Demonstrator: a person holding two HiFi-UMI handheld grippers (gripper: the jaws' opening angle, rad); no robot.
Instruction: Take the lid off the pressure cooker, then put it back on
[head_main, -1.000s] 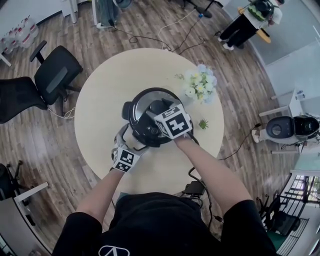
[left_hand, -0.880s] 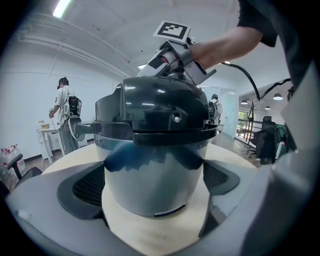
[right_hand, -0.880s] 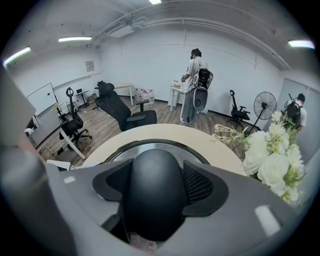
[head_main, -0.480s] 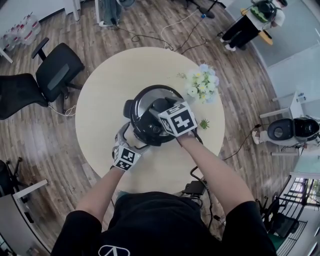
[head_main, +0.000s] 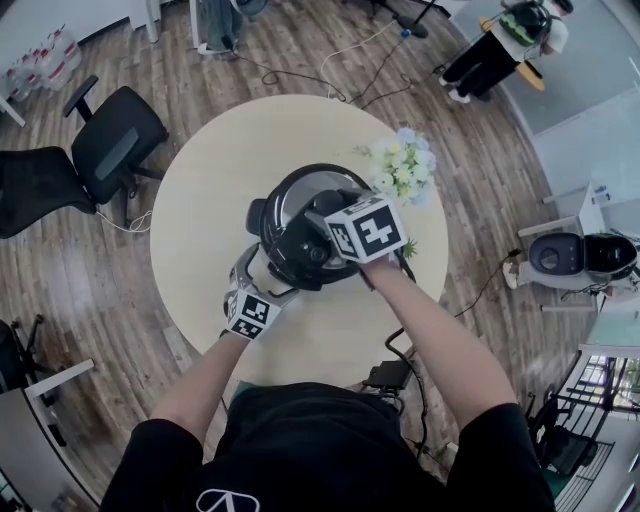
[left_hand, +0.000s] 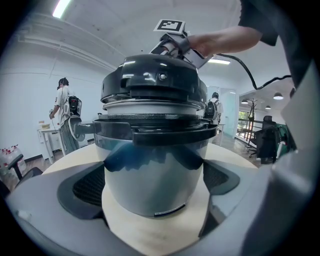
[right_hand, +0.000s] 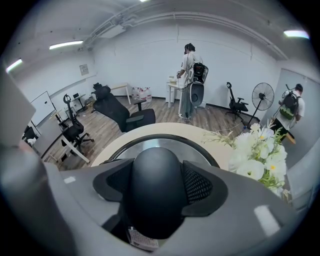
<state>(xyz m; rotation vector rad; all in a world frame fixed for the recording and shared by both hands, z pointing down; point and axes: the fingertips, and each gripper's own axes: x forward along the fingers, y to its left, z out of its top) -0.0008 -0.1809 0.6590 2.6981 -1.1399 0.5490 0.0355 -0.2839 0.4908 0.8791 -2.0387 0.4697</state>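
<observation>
Raised since a second ago: our right gripper (right_hand: 156, 186), fingers pinching the black handle (right_hand: 151, 192) of the lid (left_hand: 150, 82), which hangs just above the pressure cooker pot (left_hand: 150, 172). Our left gripper (left_hand: 155, 184): fingers pressed against the pot's sides. Pot stands on the round table (head_main: 215, 170), near white flowers (head_main: 402, 168).

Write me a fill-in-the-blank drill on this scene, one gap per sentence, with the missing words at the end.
1. The right gripper is shut on the black ___ on top of the lid.
2. The left gripper is shut on the silver ___ under that lid.
3. A bunch of white ___ stands on the table.
4. The table top is ___ in shape.

Missing words: handle; pot; flowers; round.
</observation>
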